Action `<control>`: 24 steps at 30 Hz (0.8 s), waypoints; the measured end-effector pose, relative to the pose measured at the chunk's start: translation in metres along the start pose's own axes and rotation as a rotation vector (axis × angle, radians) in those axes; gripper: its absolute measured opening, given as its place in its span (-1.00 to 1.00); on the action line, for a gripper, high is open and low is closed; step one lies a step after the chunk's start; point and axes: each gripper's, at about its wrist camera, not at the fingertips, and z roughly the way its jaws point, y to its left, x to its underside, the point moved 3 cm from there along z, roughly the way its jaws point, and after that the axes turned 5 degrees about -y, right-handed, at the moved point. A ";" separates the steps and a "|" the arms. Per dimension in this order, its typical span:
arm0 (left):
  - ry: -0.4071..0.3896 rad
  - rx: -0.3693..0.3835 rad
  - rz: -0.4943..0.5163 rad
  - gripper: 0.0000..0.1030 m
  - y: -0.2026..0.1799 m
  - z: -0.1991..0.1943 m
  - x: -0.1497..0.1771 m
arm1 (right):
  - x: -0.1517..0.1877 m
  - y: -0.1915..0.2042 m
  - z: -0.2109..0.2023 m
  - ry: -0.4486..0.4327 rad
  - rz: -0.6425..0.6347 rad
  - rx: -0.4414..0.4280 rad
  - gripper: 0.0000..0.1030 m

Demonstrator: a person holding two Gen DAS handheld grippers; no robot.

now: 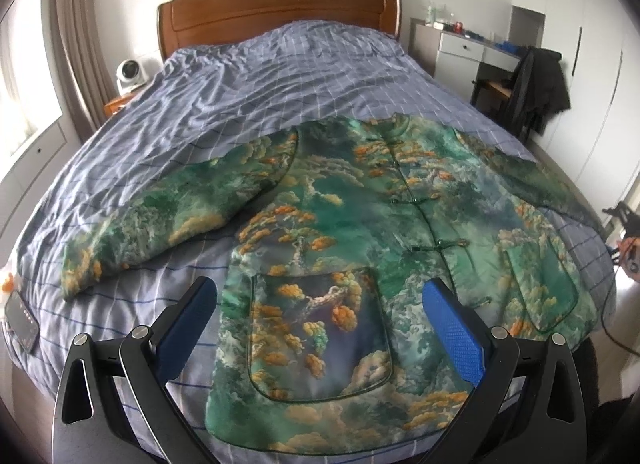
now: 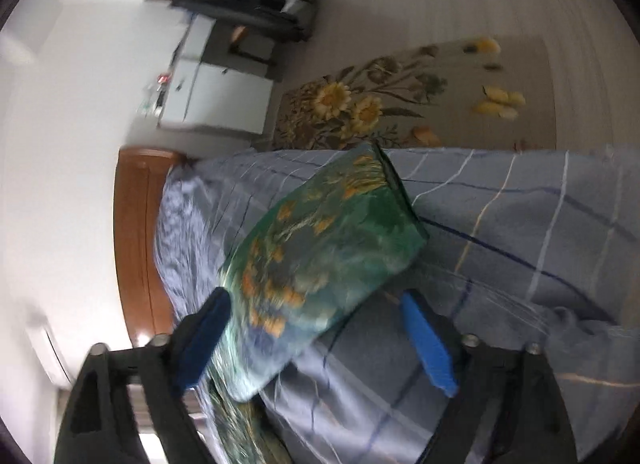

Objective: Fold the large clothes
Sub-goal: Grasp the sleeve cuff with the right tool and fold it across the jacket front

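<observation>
Jacket [image 1: 360, 248]: green, with an orange and grey cloud-and-tree print, dark piping and knot buttons down the front. It lies front side up on the bed [image 1: 224, 112], spread flat over the blue checked cover, collar toward the far headboard [image 1: 276, 4], hem at the near edge. Two patch pockets show on the near front panels. Left sleeve [image 1: 160, 208] angles out toward the near left; right sleeve [image 2: 320, 256] runs out toward the right edge of the bed.

Left claw [image 1: 320, 328]: spread wide, empty, hanging above the near hem over the left pocket, touching nothing.

Right claw [image 2: 316, 340]: spread wide, empty; the right sleeve lies between its blue fingers [image 2: 428, 344]. View is blurred, so contact cannot be told.
</observation>
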 end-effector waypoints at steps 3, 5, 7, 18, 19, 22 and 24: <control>0.012 -0.007 -0.011 0.99 0.003 0.000 0.003 | -0.001 -0.006 0.023 -0.023 0.003 0.045 0.32; 0.025 -0.017 -0.010 0.99 0.006 0.000 0.007 | -0.003 -0.007 0.027 -0.064 -0.015 0.092 -0.22; 0.027 -0.025 -0.002 0.99 0.008 -0.002 0.011 | -0.003 -0.001 0.025 -0.111 -0.066 0.139 -0.65; 0.051 -0.021 -0.080 0.99 0.022 0.009 0.025 | 0.122 0.205 -0.065 -0.230 -0.986 -0.064 -0.81; 0.047 -0.013 -0.086 0.99 0.021 0.009 0.025 | 0.143 0.218 -0.069 -0.212 -1.042 -0.095 -0.81; 0.040 -0.011 -0.075 0.99 0.018 0.006 0.026 | 0.204 0.248 -0.074 -0.138 -1.173 -0.171 -0.81; 0.038 -0.019 -0.064 0.99 0.018 0.005 0.027 | 0.247 0.259 -0.071 -0.084 -1.264 -0.203 -0.81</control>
